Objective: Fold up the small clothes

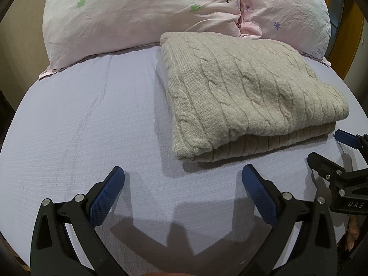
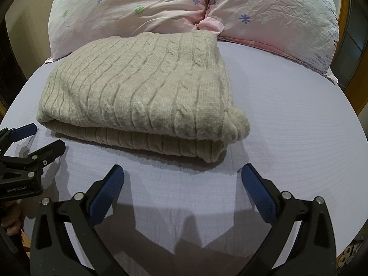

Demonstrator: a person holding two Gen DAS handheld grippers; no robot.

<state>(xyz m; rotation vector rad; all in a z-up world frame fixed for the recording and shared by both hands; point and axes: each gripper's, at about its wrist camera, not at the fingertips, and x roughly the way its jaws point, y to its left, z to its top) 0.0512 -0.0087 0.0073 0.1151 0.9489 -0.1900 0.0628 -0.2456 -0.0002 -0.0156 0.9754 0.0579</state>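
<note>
Beige cable-knit wool fills the centre-right of the left wrist view: a folded sweater (image 1: 248,96) lies flat on a pale lavender bed sheet (image 1: 80,119). Its long axis slants from the upper middle of the frame down toward the right edge, the cables running along that line, and the stacked, layered edge faces the lower part of the frame. Its far corner sits just beside a pink floral pillow (image 1: 142,16) across the top of the frame. The left gripper (image 1: 183,179) hovers over bare sheet at the bottom, its blue-padded fingers (image 1: 105,197) spread wide and holding nothing. At the right edge the right gripper (image 1: 331,147) shows, fingers parted and empty, near the sweater's lower right end.

From the right wrist view the sweater (image 2: 142,92) occupies the centre-left, its long axis slanting from the left edge up toward the upper middle, the layered edge again toward the bottom of the frame. The pillow (image 2: 161,7) spans the top. The right gripper (image 2: 182,179) is wide apart over the sheet (image 2: 287,119), empty. The left gripper (image 2: 43,135) appears at the left edge, parted, gripping nothing.
</note>
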